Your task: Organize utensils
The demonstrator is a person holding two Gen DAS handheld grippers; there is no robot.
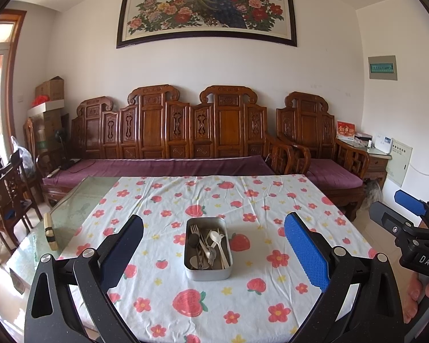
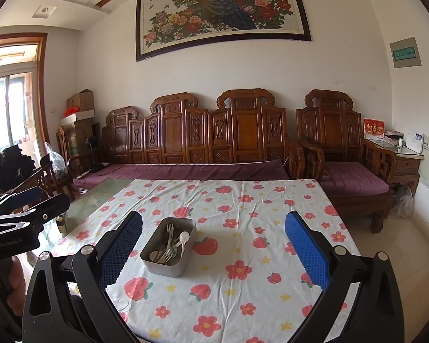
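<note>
A grey metal tin (image 1: pixel 208 273) stands on the flowered tablecloth (image 1: pixel 243 300) near the table's middle. It holds several utensils (image 1: pixel 208 247): metal forks, metal spoons and a white plastic spoon. The tin (image 2: pixel 164 267) and its utensils (image 2: pixel 170 244) also show in the right wrist view. My left gripper (image 1: pixel 214 254) is open and empty, held above the near side of the table, with the tin between its blue pads. My right gripper (image 2: pixel 214 254) is open and empty, to the right of the tin. Each gripper shows at the edge of the other's view.
The cloth leaves a glass strip of the table (image 1: pixel 71 208) bare on the left, where a small wooden block (image 1: pixel 50 230) lies. A carved wooden sofa (image 1: pixel 171 131) with purple cushions stands behind the table. Wooden chairs (image 1: pixel 11 200) stand at the left.
</note>
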